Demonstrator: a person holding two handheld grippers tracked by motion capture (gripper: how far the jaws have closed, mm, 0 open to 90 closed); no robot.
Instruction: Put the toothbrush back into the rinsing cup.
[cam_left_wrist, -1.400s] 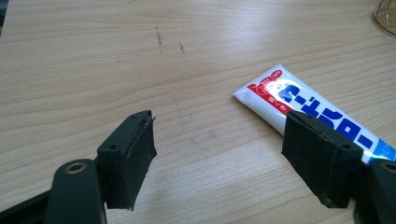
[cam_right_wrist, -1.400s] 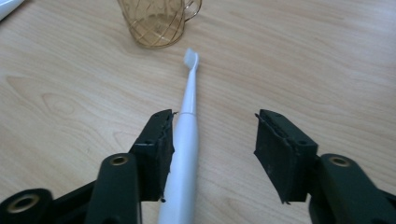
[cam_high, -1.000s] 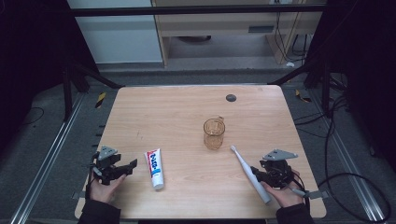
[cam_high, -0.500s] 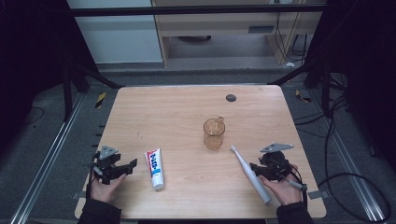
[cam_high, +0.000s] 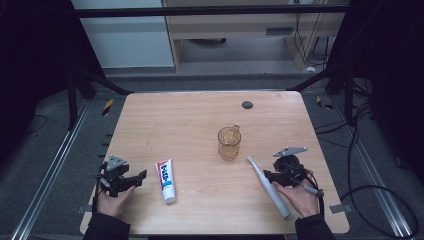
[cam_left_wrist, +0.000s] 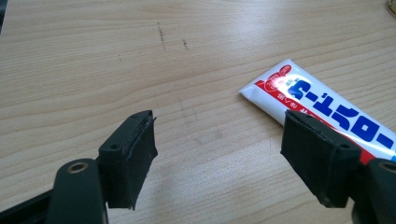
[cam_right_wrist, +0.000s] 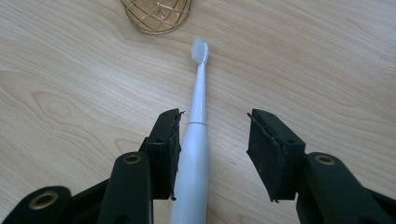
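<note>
The right gripper (cam_right_wrist: 212, 154) sits at the lower right of the high view, jaws partly apart and just opening, nothing pinched. The toothbrush (cam_right_wrist: 196, 140) lies flat on the table (cam_high: 190, 115) between them, hugging the left-hand pad (cam_right_wrist: 166, 149). Closing from here could shove it sideways or roll it out, maybe toward the cup (cam_high: 229, 143). The left gripper (cam_left_wrist: 219, 158) gapes wide beside the toothpaste (cam_left_wrist: 322, 112), holding nothing
</note>
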